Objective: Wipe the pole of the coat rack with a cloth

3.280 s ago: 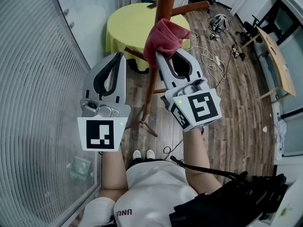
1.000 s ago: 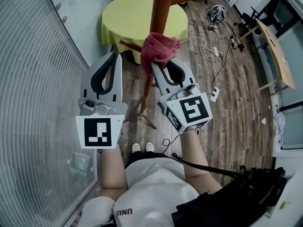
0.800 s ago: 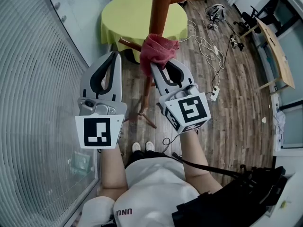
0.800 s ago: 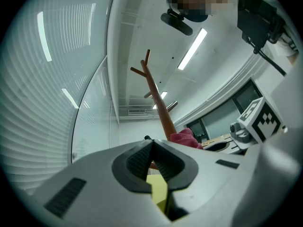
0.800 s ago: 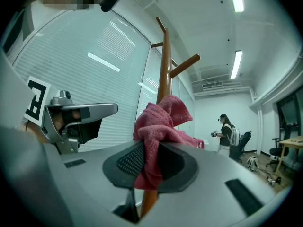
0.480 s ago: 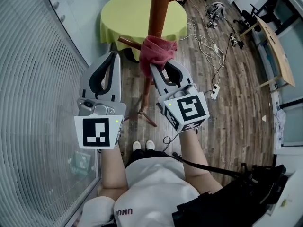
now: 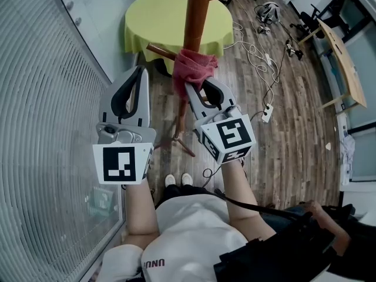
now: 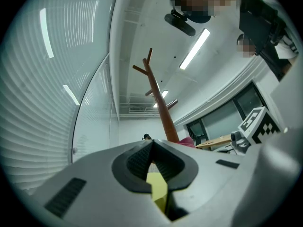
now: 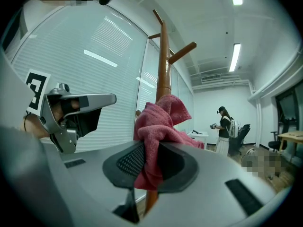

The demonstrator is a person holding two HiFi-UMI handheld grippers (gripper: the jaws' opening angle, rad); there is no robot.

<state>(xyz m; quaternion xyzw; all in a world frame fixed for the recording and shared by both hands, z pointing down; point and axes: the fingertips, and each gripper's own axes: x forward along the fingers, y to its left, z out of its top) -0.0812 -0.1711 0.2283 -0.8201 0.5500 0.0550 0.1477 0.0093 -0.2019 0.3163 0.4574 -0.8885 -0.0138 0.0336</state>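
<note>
1. At the bottom centre of the head view, the wearer's white shirt [image 7: 194, 228] shows, with both forearms reaching up into the frame.
2. The left gripper [image 7: 140, 70] sits left of centre. Its fingers are pressed together with nothing between them, and it is beside the coat rack without touching it.
3. The right gripper [image 7: 197, 90], just right of centre, has its fingers clamped on a red cloth [image 7: 194, 68]. In the right gripper view the cloth bunches up above the fingers.
4. The cloth is pressed against the brown wooden pole [image 7: 195, 10] at the centre of the frame, just where a lower peg [image 7: 160, 51] branches off to the left.
5. Behind the pole, at upper centre, stands a round table [image 7: 155, 22] with a yellow cover.
6. The wooden floor [image 7: 294, 116] spreads to the right, with cables [image 7: 258, 69] trailing across it at upper right. A ribbed glass wall [image 7: 47, 98] fills the left side.
7. In the right gripper view, a standing person [image 9: 226, 126] appears far off, right of centre.
</note>
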